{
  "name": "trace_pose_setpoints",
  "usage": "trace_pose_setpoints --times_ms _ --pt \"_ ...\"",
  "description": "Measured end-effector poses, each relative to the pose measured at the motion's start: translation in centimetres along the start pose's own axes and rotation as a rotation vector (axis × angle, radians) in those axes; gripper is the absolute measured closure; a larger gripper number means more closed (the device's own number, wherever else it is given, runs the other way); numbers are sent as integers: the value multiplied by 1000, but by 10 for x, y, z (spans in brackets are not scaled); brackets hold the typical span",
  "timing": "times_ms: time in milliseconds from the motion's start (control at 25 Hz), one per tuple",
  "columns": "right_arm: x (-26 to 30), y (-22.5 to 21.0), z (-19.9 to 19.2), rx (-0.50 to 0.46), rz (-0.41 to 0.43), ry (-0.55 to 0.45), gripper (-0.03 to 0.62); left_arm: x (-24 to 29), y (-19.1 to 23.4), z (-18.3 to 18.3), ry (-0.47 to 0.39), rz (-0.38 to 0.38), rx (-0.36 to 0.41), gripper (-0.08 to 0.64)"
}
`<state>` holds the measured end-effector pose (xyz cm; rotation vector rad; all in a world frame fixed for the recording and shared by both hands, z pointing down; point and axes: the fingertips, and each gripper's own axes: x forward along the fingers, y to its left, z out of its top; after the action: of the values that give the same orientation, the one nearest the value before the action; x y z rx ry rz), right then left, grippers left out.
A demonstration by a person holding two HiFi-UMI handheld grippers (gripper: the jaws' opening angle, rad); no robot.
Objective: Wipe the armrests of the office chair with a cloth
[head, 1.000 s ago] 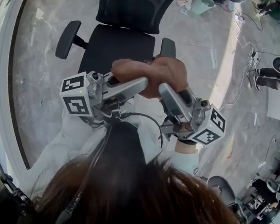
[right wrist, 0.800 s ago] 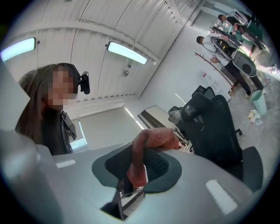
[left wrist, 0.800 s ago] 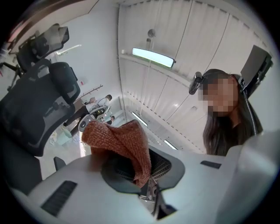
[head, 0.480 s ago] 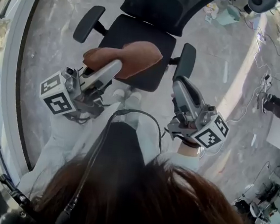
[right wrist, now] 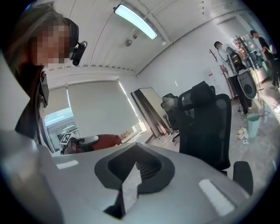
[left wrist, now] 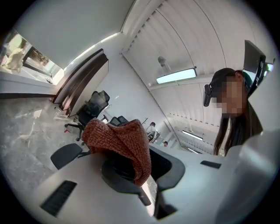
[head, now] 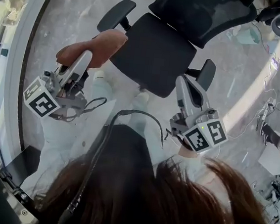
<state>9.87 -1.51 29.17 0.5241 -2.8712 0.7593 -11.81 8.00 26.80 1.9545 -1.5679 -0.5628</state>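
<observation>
The black office chair [head: 156,51] stands ahead of me, with its left armrest [head: 116,14] at the upper left and its right armrest [head: 206,73] at the right. My left gripper [head: 86,58] is shut on a rust-coloured knitted cloth [head: 94,49], held just short of the left armrest and apart from it. In the left gripper view the cloth [left wrist: 118,140] bunches between the jaws, and the armrest [left wrist: 65,154] shows low at the left. My right gripper [head: 182,81] is shut and empty, beside the right armrest. The right gripper view shows the chair's back [right wrist: 205,127].
Grey stone floor [head: 65,21] surrounds the chair. A window ledge [head: 15,71] runs along the left. Other office chairs [left wrist: 94,105], cables and a bin [right wrist: 253,124] stand further off. A person [right wrist: 223,54] stands by the far wall.
The two grippers were together on the cloth; now they are apart. The left carried the cloth leftwards toward the left armrest. The right came off it and dropped beside the right armrest.
</observation>
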Motion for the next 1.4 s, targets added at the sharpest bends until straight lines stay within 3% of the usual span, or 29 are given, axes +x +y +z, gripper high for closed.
trace_pose_setpoints --times_ms 160,440,600,800,960,1160,1400 --pt "54 15 1 32 -47 -4 591 -2 54 30 30 -9 -14 528" --pt "169 42 7 83 -244 -111 591 17 161 104 201 -117 34 528" --pt "225 70 2 85 -352 -129 591 34 205 132 331 -199 83 528" --pt "274 94 -1 117 -398 -132 591 43 240 150 415 -246 105 528" --pt "287 92 -2 121 -426 -93 591 58 263 134 461 -253 28 528" --pt "288 75 -21 190 -442 -69 591 90 281 101 516 -249 -9 528" --pt "297 43 -63 238 -454 17 591 160 298 37 619 -246 59 528"
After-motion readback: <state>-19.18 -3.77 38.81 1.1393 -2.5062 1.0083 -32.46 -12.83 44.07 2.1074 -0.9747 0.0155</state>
